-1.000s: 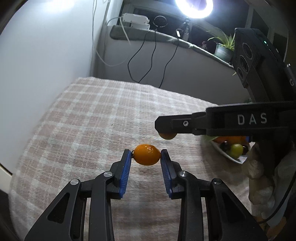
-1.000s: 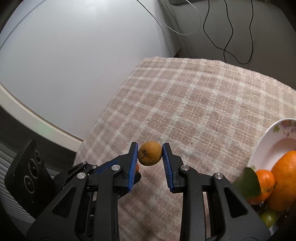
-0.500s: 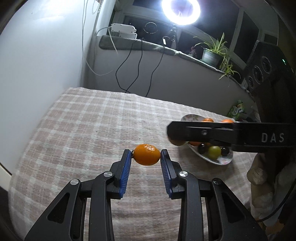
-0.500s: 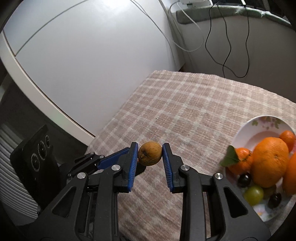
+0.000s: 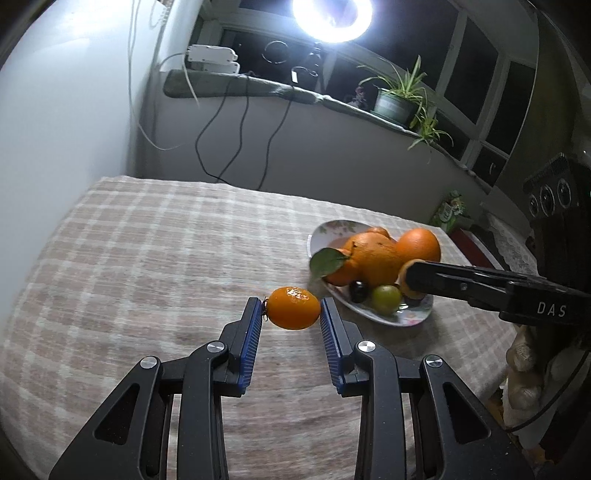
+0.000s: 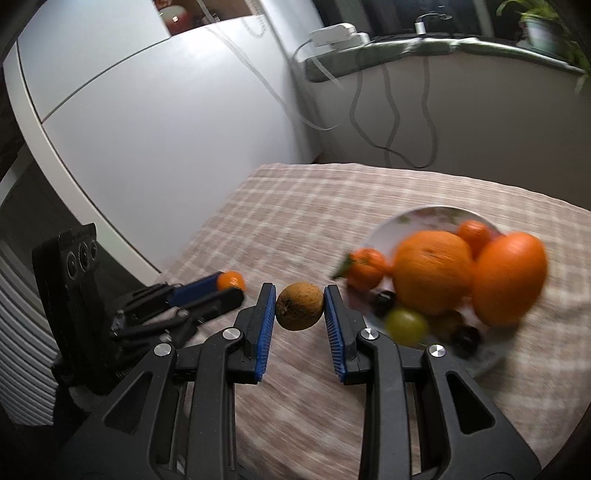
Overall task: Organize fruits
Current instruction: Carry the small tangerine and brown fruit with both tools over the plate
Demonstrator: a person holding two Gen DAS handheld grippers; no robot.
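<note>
My left gripper [image 5: 291, 312] is shut on a small orange kumquat [image 5: 293, 308] and holds it above the checked tablecloth, just left of the white floral plate [image 5: 391, 319]. My right gripper [image 6: 300, 306] is shut on a brownish round fruit [image 6: 300, 305], held above the cloth left of the plate [image 6: 424, 216]. The plate holds two large oranges [image 5: 376, 258], tangerines, a green grape [image 5: 386, 299] and dark grapes. In the left wrist view my right gripper [image 5: 408, 277] reaches in from the right over the plate. In the right wrist view my left gripper [image 6: 231, 286] sits at left.
The table [image 5: 147, 258] has a pink checked cloth. A white fridge or wall [image 6: 166, 129] stands to the left. A windowsill [image 5: 295, 92] with cables, a potted plant [image 5: 395, 103] and a ring light [image 5: 332, 14] lies behind.
Both grippers have swung right toward the plate, each still holding its fruit. The plate of fruit is now nearer and more central in both views.
</note>
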